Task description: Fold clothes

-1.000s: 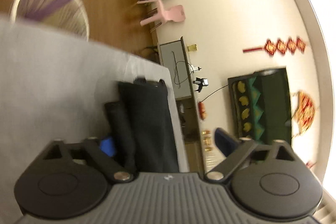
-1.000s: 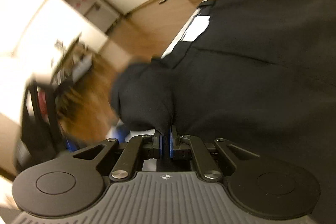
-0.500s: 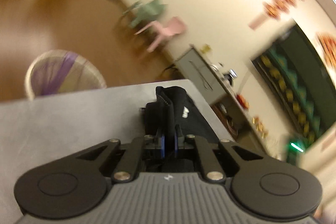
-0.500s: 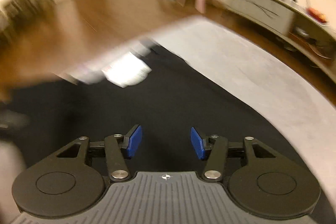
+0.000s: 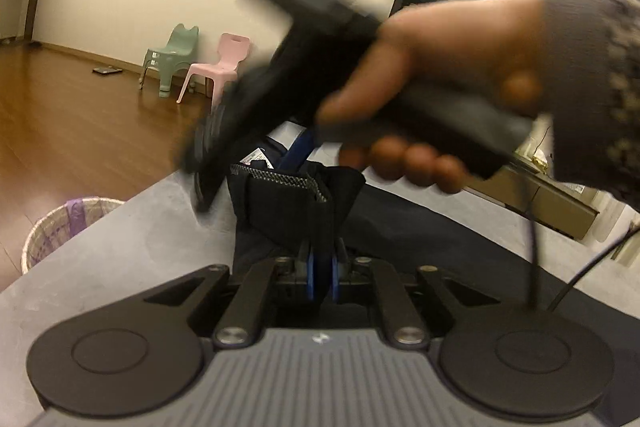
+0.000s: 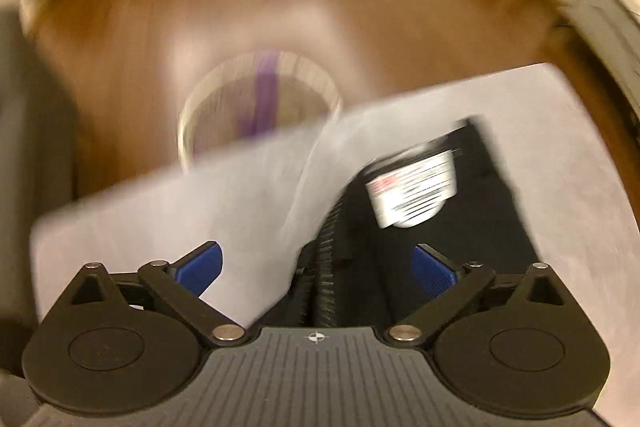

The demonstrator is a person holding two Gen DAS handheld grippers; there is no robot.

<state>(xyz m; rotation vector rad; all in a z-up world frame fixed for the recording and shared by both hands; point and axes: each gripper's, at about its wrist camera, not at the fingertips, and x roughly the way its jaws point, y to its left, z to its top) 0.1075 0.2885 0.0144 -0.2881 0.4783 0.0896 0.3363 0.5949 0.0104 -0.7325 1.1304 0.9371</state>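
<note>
Our left gripper [image 5: 320,277] angles slightly downward, its blue fingers [image 5: 309,277] pinching a raised fold of the black garment with a ribbed waistband [image 5: 288,203] above the grey table [image 5: 132,227]. Our right gripper [image 6: 316,269] points steeply down, fingers opening, the waistband between them, untouched.

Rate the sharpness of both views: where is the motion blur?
Left wrist view: mostly sharp, the chairs and the garment crisp; only the right gripper and the hand holding it smear. Right wrist view: blurred throughout, the basket streaked, the label unreadable.
</note>
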